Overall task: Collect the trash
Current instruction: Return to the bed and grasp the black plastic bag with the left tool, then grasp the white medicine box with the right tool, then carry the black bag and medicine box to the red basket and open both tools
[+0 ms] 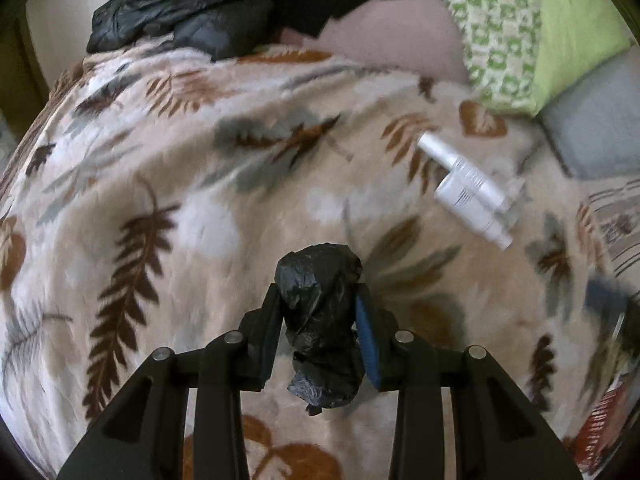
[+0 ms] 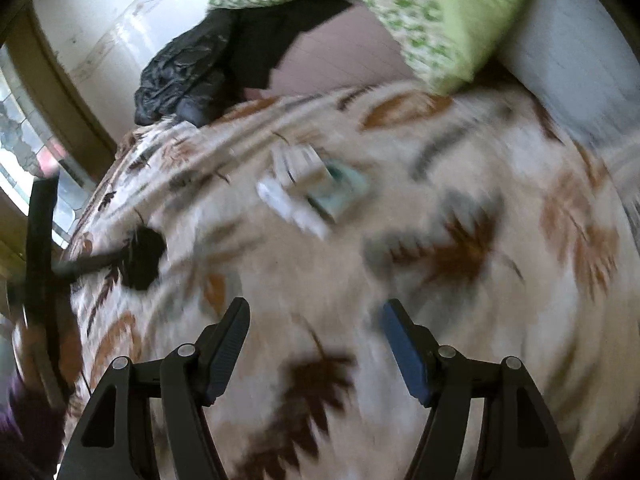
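Note:
My left gripper (image 1: pixel 318 292) is shut on a crumpled black plastic wad (image 1: pixel 320 320), just above the leaf-patterned blanket (image 1: pixel 200 200); both pads press its sides. Two white tubes (image 1: pixel 468 188) lie on the blanket further off to the right. A large black trash bag (image 1: pixel 180 8) sits at the blanket's far edge. In the blurred right wrist view my right gripper (image 2: pixel 314 306) hangs open over the blanket with nothing between its fingers. Ahead of it lie the white tubes (image 2: pixel 296 204) beside a teal box (image 2: pixel 344 192). At the left of that view the black wad (image 2: pixel 142 258) shows in the other gripper.
A green patterned pillow (image 1: pixel 520 40) and a grey cushion (image 1: pixel 596 128) lie at the back right. A red and white packet (image 1: pixel 604 412) shows at the right edge. A pink sheet (image 2: pixel 340 60) lies behind the blanket, with a window (image 2: pixel 24 140) at the left.

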Tool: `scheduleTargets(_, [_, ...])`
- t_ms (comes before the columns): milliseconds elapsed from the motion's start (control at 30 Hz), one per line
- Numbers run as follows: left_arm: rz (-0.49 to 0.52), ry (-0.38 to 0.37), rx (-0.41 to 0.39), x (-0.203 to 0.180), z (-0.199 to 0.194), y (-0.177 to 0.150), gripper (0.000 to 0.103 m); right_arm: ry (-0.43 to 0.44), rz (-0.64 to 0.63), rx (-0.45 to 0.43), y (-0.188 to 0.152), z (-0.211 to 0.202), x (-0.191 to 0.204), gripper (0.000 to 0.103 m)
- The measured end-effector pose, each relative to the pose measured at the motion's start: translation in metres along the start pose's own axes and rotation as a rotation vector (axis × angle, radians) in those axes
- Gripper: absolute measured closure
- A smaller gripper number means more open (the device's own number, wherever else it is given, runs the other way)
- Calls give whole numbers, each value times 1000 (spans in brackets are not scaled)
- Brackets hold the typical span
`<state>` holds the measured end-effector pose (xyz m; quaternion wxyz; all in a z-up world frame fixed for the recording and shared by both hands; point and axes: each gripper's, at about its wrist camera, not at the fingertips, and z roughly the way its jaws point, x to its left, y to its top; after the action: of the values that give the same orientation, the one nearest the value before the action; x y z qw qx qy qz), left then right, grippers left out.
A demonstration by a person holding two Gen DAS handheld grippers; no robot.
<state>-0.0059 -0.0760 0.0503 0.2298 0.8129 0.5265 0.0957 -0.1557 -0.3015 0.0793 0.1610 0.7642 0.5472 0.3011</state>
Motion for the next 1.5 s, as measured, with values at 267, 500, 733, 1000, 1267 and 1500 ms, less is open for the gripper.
scheduleTargets(267, [-58,-59,13,9,25,-13,66,-17,-109,91,109,91,18,22])
scheduleTargets(500, [-42,-40,-17,4,28,-16,64,-102,-129,215,140,174,21,22])
scheduleTargets(733, [-13,-36,-9,2,28,-16,64,-99,-172,187,128,165,36,48])
scheduleTargets(1000, [-92,-18,-27,20,-3,-29,70,-18,-205,30,91,47,65,48])
scheduleTargets(1267, [-163,-11,-58,37,-55,-63,71,37,-87,11,-23,-31,56,48])
scheduleTargets(1500, [-125,24,-93,19,-98,-85,71,58,88,-5,-94,-77,32,48])
